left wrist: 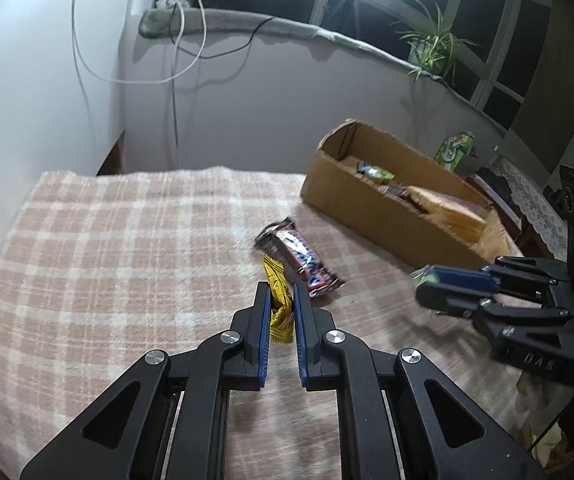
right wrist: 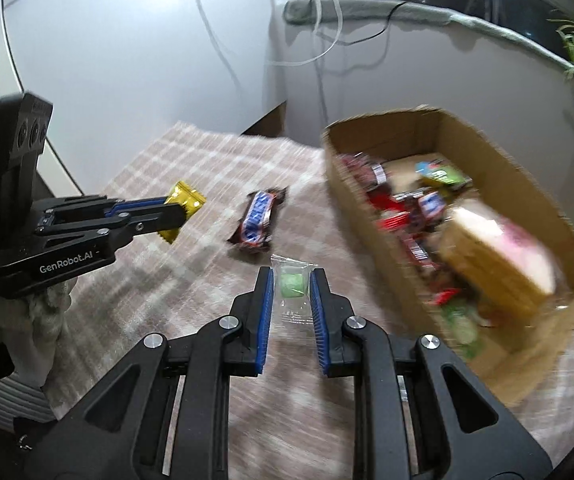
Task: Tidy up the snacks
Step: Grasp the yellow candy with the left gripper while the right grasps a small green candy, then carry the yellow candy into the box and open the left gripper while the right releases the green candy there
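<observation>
A gold-wrapped snack (left wrist: pixel 278 308) is being pinched in the closed left hand-held gripper (left wrist: pixel 281 294), and a clear-wrapped green candy (right wrist: pixel 291 286) in the closed right hand-held gripper (right wrist: pixel 291 280), both apparently lifting clear of the checked surface (left wrist: pixel 107 260). Next, each needs carrying over the one cardboard box (right wrist: pixel 367 200) and releasing. One chocolate bar (right wrist: pixel 258 220) is lying loose, awaiting pickup.
</observation>
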A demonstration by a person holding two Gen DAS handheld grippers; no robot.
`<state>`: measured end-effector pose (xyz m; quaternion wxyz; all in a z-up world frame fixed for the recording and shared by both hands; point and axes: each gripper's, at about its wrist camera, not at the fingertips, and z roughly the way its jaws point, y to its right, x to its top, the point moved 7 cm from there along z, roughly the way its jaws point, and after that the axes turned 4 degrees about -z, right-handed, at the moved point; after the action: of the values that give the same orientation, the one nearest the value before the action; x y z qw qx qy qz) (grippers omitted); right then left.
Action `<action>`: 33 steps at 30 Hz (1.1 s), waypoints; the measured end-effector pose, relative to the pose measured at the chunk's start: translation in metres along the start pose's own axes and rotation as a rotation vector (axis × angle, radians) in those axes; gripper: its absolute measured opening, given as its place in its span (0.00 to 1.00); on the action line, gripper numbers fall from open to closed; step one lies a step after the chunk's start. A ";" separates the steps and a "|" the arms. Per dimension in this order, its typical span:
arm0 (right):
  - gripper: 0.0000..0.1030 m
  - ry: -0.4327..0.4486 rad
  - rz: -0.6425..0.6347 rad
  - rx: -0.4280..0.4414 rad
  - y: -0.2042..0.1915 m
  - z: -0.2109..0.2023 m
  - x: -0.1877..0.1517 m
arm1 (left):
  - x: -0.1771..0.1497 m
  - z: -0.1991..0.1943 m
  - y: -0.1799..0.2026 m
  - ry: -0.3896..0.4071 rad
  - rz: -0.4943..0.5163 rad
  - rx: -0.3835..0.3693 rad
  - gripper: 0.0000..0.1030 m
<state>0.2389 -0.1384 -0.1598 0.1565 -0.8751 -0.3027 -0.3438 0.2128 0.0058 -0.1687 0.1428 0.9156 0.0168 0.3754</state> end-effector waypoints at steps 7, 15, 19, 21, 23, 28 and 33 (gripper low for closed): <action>0.19 0.060 0.045 -0.061 0.043 -0.033 0.009 | 0.019 -0.002 0.026 0.031 0.026 -0.027 0.09; 0.19 0.086 0.099 -0.119 0.094 -0.049 0.014 | 0.036 0.005 0.056 0.048 0.058 -0.051 0.09; 0.19 0.087 0.154 -0.127 0.125 -0.050 0.017 | 0.045 0.014 0.071 0.052 0.072 -0.063 0.09; 0.19 0.088 0.166 -0.143 0.137 -0.050 0.018 | 0.051 0.019 0.080 0.052 0.083 -0.067 0.09; 0.19 0.086 0.178 -0.158 0.150 -0.049 0.019 | 0.056 0.025 0.087 0.052 0.095 -0.067 0.09; 0.19 0.068 0.197 -0.187 0.175 -0.044 0.019 | 0.068 0.039 0.106 0.049 0.121 -0.069 0.09; 0.19 0.056 0.216 -0.196 0.189 -0.038 0.016 | 0.074 0.053 0.124 0.038 0.149 -0.070 0.09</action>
<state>0.3493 -0.2947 -0.1342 0.1147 -0.9036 -0.1672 -0.3773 0.2932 -0.1157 -0.1204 0.1461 0.9015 -0.0620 0.4026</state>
